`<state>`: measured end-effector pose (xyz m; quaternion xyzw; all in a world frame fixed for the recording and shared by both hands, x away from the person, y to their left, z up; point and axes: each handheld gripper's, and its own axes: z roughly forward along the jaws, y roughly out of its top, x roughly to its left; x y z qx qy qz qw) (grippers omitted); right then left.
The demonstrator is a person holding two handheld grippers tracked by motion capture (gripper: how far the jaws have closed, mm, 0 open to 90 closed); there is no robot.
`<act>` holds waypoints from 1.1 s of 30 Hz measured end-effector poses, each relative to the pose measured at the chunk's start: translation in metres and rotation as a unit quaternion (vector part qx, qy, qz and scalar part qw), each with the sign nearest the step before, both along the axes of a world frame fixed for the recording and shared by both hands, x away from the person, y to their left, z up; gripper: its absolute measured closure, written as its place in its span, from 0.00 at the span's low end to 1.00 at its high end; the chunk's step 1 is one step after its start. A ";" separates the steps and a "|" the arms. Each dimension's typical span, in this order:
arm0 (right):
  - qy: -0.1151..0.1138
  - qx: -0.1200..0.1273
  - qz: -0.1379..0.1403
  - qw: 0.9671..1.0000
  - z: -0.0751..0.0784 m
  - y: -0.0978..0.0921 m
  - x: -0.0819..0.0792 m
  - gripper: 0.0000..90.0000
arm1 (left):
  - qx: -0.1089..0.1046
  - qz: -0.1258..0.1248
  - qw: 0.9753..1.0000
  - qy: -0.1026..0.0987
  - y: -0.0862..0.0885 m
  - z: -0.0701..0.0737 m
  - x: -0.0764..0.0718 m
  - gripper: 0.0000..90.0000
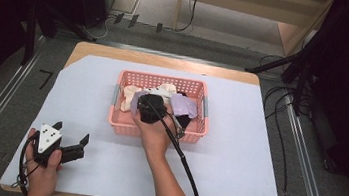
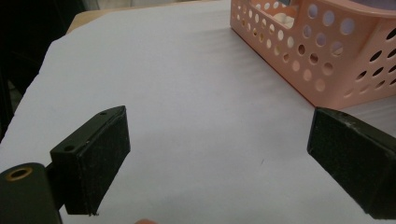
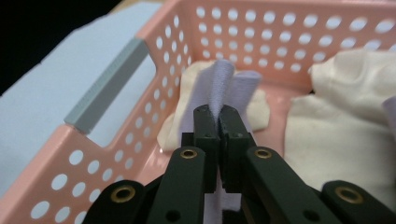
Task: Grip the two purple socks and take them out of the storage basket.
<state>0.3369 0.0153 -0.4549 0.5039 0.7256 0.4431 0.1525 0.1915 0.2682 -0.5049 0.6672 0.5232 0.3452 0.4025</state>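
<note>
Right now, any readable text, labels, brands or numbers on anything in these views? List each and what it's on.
None readable.
Pink basket: plain perforated plastic with a grey handle, no label.
Lavender cloth pinched in the right tongs: no print or tag visible.
Cream cloth: no print.
Left tongs: bare black pads, no marking.
White table cover: blank.

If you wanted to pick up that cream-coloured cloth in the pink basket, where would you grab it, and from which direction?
Probably from straight above, pinching a raised fold of the cream cloth. It lies crumpled and soft on the floor of the pink basket, and the basket's walls block any sideways approach. A bump or fold gives the fingers something to close around; the right gripper holds the lilac cloth the same way.
</note>
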 end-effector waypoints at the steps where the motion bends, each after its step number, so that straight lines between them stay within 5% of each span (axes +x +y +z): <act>1: -0.010 0.007 0.001 1.000 0.001 -0.002 -0.001 0.98 | 0.000 -0.001 1.000 0.001 0.000 0.000 0.000 0.07; 10: -0.091 0.043 0.008 0.995 0.012 -0.018 -0.011 0.98 | 0.002 -0.001 1.000 0.001 0.000 0.000 0.000 0.07; 16: -0.152 0.058 -0.009 0.987 0.020 -0.032 -0.013 0.98 | 0.002 0.000 1.000 0.001 0.000 0.000 0.000 0.07; 33: -0.228 0.075 -0.050 0.970 0.037 -0.084 -0.018 0.98 | 0.003 -0.001 1.000 0.001 0.000 0.000 0.000 0.07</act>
